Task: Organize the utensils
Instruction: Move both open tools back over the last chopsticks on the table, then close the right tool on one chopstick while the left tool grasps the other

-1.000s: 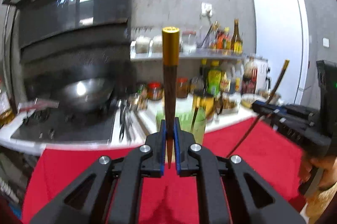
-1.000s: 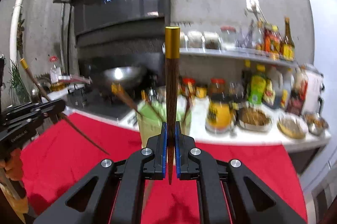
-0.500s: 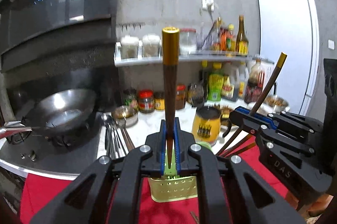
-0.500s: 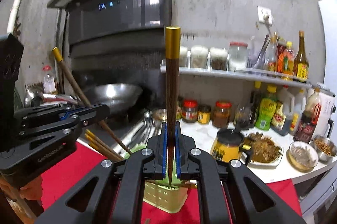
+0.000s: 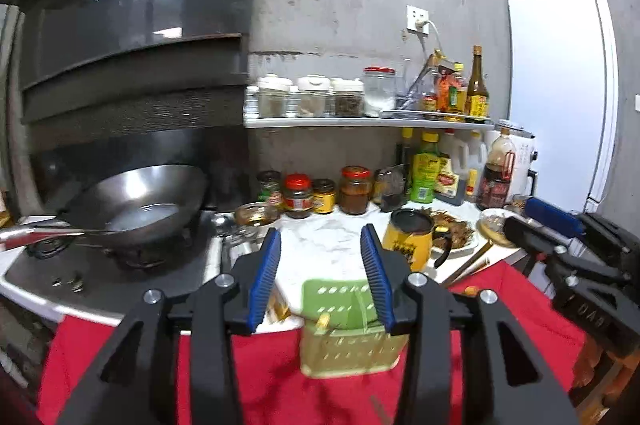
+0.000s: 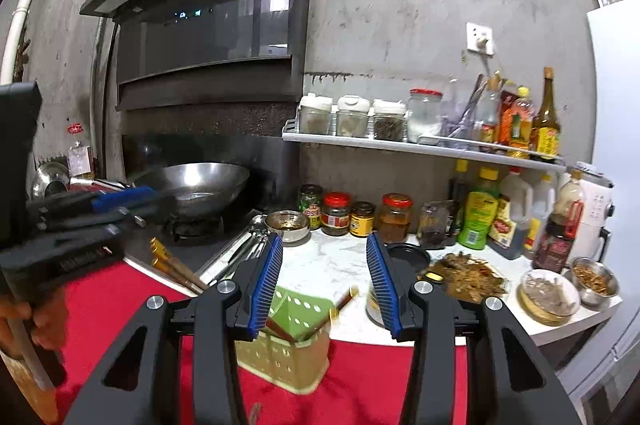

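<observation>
My left gripper (image 5: 320, 275) has its fingers spread wide with nothing between them, and my right gripper (image 6: 324, 281) is the same: wide apart, empty. Both hang above the green utensil holder (image 5: 349, 337), which stands on the red cloth (image 5: 260, 377) at the near edge of the white marble surface (image 5: 324, 245). There is open marble behind the holder. To the right stands a yellow mug (image 5: 408, 237), to the left the stove with a steel wok (image 5: 136, 201), and jars line the back wall.

The holder is a perforated plastic box, pale green, with a divider inside. In the right view, brown chopsticks (image 6: 328, 313) with gold ends lean inside it. More gold-capped chopsticks (image 6: 172, 267) lie on the cloth's edge by the stove, beside metal spoons (image 6: 248, 245).
</observation>
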A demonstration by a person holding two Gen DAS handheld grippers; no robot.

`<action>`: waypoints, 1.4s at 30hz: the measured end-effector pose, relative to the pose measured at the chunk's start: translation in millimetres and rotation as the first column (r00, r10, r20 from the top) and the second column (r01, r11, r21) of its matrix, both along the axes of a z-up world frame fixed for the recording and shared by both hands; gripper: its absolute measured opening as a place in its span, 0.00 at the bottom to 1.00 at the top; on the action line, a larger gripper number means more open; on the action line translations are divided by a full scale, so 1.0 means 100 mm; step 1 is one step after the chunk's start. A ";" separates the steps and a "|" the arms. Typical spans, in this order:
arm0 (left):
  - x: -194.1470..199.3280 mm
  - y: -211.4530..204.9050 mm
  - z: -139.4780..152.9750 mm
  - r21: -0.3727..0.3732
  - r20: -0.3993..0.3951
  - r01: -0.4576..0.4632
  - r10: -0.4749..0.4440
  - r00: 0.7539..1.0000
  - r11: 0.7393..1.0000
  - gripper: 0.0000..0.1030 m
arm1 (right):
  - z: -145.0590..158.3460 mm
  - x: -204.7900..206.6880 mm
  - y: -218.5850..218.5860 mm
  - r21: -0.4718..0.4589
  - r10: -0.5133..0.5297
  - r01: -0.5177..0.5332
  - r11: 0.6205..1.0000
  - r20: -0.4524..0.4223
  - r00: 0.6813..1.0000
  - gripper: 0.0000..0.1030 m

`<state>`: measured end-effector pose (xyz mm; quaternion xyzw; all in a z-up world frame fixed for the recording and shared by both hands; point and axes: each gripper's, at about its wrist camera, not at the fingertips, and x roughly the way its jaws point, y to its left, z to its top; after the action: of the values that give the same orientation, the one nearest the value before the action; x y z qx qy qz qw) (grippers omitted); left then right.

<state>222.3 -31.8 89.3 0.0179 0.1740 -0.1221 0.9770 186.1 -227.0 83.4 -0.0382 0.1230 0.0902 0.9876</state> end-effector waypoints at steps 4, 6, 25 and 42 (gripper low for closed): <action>-0.40 0.09 -0.14 0.043 -0.014 -0.056 0.056 0.998 0.998 0.43 | -0.16 -0.37 -0.09 -0.005 -0.005 0.004 1.000 -0.035 0.999 0.44; -0.60 0.14 -0.33 0.067 -0.045 -0.075 0.078 0.996 0.995 0.43 | -0.32 -0.53 -0.11 -0.010 -0.003 0.003 1.000 -0.068 0.998 0.44; -1.50 0.55 -1.93 0.057 -0.379 -0.099 0.113 0.919 0.993 0.43 | -1.96 -1.31 0.33 -0.001 0.092 -0.103 0.995 -0.446 0.890 0.23; -1.49 0.56 -1.97 0.050 -0.394 -0.089 0.102 0.913 0.995 0.43 | -2.19 -1.01 0.56 -0.014 0.057 -0.077 0.997 -0.548 0.835 0.11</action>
<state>73.6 23.7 -107.8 -0.0006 0.3705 -0.0727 0.9260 84.9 -170.7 -136.0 -0.0329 0.3997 0.1297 0.9068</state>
